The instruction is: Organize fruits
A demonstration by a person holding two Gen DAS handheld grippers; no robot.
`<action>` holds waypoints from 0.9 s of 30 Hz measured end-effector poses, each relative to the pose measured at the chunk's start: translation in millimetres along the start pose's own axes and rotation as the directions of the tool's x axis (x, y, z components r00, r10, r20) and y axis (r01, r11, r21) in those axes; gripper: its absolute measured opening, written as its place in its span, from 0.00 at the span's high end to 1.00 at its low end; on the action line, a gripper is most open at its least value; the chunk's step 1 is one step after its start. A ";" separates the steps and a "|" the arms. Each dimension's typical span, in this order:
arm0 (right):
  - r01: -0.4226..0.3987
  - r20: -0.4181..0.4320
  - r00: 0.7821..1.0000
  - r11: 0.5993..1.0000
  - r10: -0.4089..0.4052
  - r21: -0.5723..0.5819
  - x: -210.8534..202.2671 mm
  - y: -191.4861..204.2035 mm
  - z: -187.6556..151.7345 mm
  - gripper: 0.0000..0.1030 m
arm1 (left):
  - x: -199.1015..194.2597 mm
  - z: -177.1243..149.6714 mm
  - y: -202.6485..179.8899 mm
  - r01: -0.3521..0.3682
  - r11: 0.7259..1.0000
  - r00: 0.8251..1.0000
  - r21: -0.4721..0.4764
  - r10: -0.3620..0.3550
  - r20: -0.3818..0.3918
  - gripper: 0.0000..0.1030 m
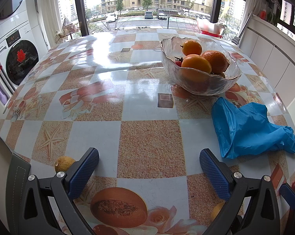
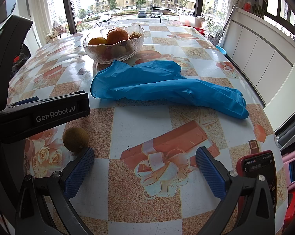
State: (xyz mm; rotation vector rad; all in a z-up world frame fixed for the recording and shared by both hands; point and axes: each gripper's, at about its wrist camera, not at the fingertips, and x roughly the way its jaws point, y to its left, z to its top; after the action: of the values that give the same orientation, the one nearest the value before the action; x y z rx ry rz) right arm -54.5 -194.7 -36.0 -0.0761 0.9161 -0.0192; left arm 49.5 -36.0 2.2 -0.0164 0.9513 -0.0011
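Left tongs [image 1: 149, 168] wide, empty | right tongs [image 2: 145, 166] wide, empty | glass bowl [image 1: 201, 82] holds oranges | stray, probably kiwi [image 2: 75, 139], on surface beside right tongs, awaiting pickup

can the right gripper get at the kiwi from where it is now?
Probably yes. The right gripper is open and empty, and the kiwi sits on the table just beside its left fingertip. Nothing lies between them; the left gripper hovers close behind, so space is tight.

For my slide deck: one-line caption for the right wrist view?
Open right hand-held gripper above checkered tablecloth, blue rubber gloves and glass fruit bowl ahead.
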 end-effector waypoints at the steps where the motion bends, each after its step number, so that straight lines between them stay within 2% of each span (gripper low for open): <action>1: 0.010 -0.030 1.000 1.000 -0.009 0.013 -0.6 -1.0 1.2 0.00 | -0.1 -0.1 0.1 0.000 1.000 1.000 0.000 0.000 0.000 0.00; 3: -0.021 -0.041 0.999 0.998 0.024 0.061 -11.6 -5.9 -0.4 0.00 | -0.2 -0.2 0.1 0.000 1.000 1.000 0.000 0.000 0.000 0.00; 5: -0.090 0.001 0.996 0.993 0.091 0.076 -33.8 -9.6 -5.9 0.00 | 0.0 0.0 -0.1 0.000 1.000 1.000 0.000 0.000 0.000 0.00; 7: -0.123 0.044 0.992 0.990 0.120 0.071 -57.0 -13.0 -14.1 0.00 | -0.1 -0.1 0.0 0.000 1.000 1.000 0.000 0.000 0.000 0.00; 11: -0.145 0.073 0.987 0.987 0.140 0.071 -83.8 -18.2 -39.7 0.00 | 1.3 2.1 -4.2 -0.016 1.000 1.000 -0.014 0.016 -0.002 0.00; 16: -0.136 0.084 0.988 0.988 0.130 0.068 -99.6 -20.3 -66.3 0.00 | 1.4 3.2 -21.4 -0.075 0.994 0.997 -0.083 0.075 0.000 0.00; 22: -0.164 0.110 0.981 0.985 0.157 0.060 -114.2 -17.4 -84.0 0.00 | 4.0 4.5 -21.9 -0.078 0.991 0.997 -0.112 0.078 -0.003 0.00; 24: -0.167 0.109 0.981 0.985 0.161 0.047 -117.2 -17.0 -89.6 0.00 | 3.8 5.5 -23.4 -0.093 0.987 0.995 -0.132 0.088 -0.038 0.00; 27: -0.160 0.110 0.982 0.986 0.154 0.048 -120.5 -20.0 -96.3 0.00 | 2.6 8.7 -28.3 -0.045 0.997 0.984 -0.059 0.034 -0.176 0.00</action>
State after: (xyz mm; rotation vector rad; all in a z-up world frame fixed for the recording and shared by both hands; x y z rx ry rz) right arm -203.9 -214.3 2.5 0.0477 0.8127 0.1051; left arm 58.3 -64.3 5.6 -0.0565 1.1275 0.0655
